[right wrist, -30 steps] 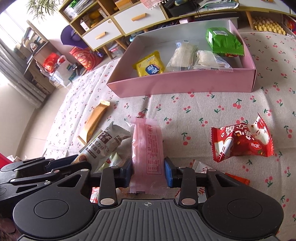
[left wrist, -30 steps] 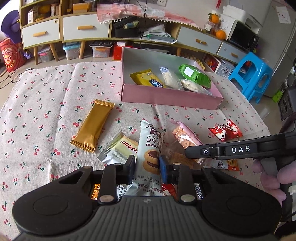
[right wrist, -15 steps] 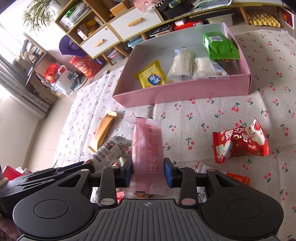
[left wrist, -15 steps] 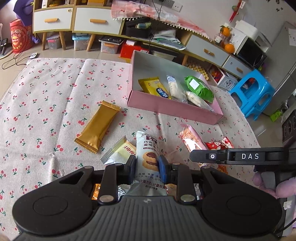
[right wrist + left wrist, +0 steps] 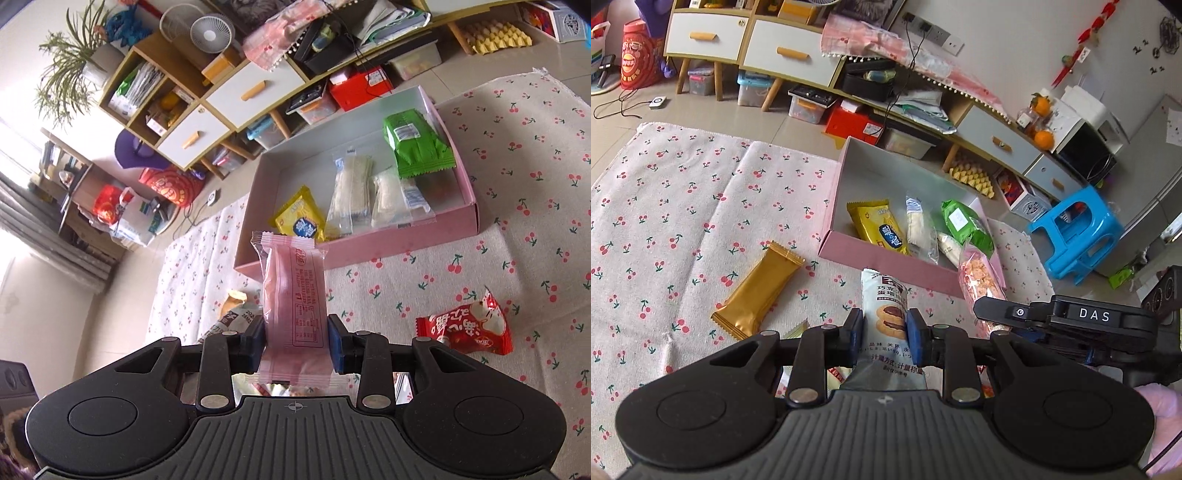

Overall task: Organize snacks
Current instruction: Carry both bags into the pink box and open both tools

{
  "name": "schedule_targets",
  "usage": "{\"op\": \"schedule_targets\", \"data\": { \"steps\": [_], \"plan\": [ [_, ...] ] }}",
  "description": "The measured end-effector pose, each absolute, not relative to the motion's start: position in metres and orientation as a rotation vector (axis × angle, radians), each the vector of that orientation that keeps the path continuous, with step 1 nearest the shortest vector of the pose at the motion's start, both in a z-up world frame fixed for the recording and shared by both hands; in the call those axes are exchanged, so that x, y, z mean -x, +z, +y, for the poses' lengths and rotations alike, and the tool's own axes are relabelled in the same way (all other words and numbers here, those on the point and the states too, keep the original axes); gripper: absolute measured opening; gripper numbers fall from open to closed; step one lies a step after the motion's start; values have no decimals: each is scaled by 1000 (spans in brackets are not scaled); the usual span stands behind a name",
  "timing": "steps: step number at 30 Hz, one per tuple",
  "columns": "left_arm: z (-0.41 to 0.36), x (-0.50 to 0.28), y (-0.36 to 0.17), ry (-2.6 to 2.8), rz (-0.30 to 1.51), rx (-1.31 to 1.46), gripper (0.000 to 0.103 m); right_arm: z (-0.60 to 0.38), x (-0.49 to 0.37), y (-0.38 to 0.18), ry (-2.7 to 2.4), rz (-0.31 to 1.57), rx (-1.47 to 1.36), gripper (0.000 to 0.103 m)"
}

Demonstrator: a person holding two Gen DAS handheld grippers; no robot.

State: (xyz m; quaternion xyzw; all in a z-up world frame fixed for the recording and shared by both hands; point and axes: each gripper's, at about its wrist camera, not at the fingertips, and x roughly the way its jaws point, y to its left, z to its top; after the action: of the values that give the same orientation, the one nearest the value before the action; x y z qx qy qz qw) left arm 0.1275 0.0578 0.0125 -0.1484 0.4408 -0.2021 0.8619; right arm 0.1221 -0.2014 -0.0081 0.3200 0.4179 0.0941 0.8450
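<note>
My left gripper (image 5: 884,334) is shut on a white chocolate-tart packet (image 5: 884,314), held above the cherry-print cloth. My right gripper (image 5: 297,347) is shut on a pink snack packet (image 5: 293,295), also lifted; that packet shows in the left wrist view (image 5: 979,284) too. The pink box (image 5: 886,262) (image 5: 406,247) lies ahead of both grippers and holds a yellow packet (image 5: 301,223), two clear packets (image 5: 351,195) and a green packet (image 5: 417,147).
A gold bar packet (image 5: 757,291) lies on the cloth left of the box. A red packet (image 5: 465,326) lies to the right. More packets sit under the grippers. A blue stool (image 5: 1078,236) and low cabinets (image 5: 775,55) stand beyond the cloth.
Both grippers have risen with their packets and moved toward the pink box. The cloth and loose snacks now look farther below.
</note>
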Motion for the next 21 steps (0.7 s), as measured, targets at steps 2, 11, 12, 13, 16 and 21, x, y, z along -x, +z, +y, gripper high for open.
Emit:
{"op": "schedule_targets", "data": {
  "steps": [2,11,12,13,16,21],
  "plan": [
    [56,-132,13,-421,918,334,23,-208,-126,-7,183,866,-706,34],
    [43,-167,17,-403,853,365,23,-236,-149,-6,95,835,-779,34],
    [41,-172,17,-402,849,365,23,-238,-153,-7,92,834,-786,34],
    [40,-178,17,-399,844,364,23,-240,-156,-7,89,832,-791,34],
    [34,-195,16,-389,840,370,23,-241,-170,-7,76,825,-789,34],
    [20,-218,14,-381,801,344,23,-239,-195,-11,58,828,-768,34]
  ]
}}
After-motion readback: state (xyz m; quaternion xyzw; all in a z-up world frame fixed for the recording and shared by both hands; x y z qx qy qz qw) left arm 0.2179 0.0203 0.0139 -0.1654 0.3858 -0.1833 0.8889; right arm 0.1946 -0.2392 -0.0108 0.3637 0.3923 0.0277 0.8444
